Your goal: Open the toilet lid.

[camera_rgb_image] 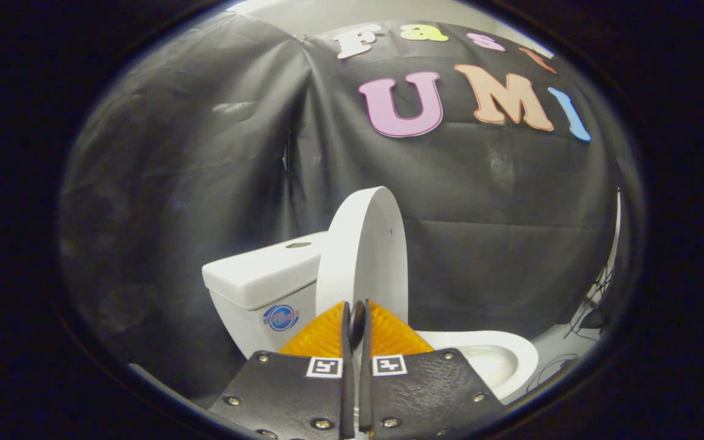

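Just ahead of the jaws — toilet lid [364, 256] standing upright.
Gripper [356, 318] jaws closed on lid's lower edge, tank [260, 275] off left, bowl [498, 357] right — seat down.

Your gripper [356, 324] has two dark textured plates studded with bright screws, each carrying one square black-and-white marker, ribbed pieces ahead, jaws nearly together.

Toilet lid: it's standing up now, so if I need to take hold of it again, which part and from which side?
Take the toilet lid by its thin curved rim, at the edge nearest the gripper, approaching from the bowl side. The lid stands near upright before the tank, edge-on to the fingers, which look closed, so they must open first.
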Tool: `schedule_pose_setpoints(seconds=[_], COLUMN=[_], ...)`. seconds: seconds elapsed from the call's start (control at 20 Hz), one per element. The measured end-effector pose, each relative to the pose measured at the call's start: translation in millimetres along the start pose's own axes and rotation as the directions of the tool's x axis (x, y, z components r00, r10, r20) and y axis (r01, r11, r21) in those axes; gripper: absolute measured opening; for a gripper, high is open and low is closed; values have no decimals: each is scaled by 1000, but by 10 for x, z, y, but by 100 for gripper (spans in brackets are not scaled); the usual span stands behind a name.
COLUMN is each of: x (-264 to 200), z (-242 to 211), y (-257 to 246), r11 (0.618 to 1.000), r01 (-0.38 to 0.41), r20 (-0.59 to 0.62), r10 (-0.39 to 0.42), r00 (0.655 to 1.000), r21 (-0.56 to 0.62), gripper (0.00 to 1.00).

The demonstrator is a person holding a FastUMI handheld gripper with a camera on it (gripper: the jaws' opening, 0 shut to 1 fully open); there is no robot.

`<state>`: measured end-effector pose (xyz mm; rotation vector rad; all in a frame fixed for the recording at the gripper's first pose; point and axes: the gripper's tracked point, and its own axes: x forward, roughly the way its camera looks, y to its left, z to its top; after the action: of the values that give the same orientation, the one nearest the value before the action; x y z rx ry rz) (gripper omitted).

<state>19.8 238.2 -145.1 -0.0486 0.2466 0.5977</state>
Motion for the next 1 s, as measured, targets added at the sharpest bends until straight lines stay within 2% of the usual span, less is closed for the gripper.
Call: schedule_pose_setpoints(seconds=[0.3, 0.4, 0.5, 0.65, 0.75, 1.0], x=[100, 125, 212, 256, 240, 174], z=[0, -33, -144, -442, -360, -206], y=[215, 337, 380, 352, 282, 281], r11=[999, 998, 997, 997, 999, 999], r01=[-35, -69, -77, -72, -47, -41], r20=[10, 15, -11, -120, -88, -50], r10=[35, 69, 77, 73, 47, 42], r00=[999, 998, 997, 990, 995, 998], r21=[5, 10, 22, 13, 11, 13], gripper=[8, 12, 26, 69, 98, 100])
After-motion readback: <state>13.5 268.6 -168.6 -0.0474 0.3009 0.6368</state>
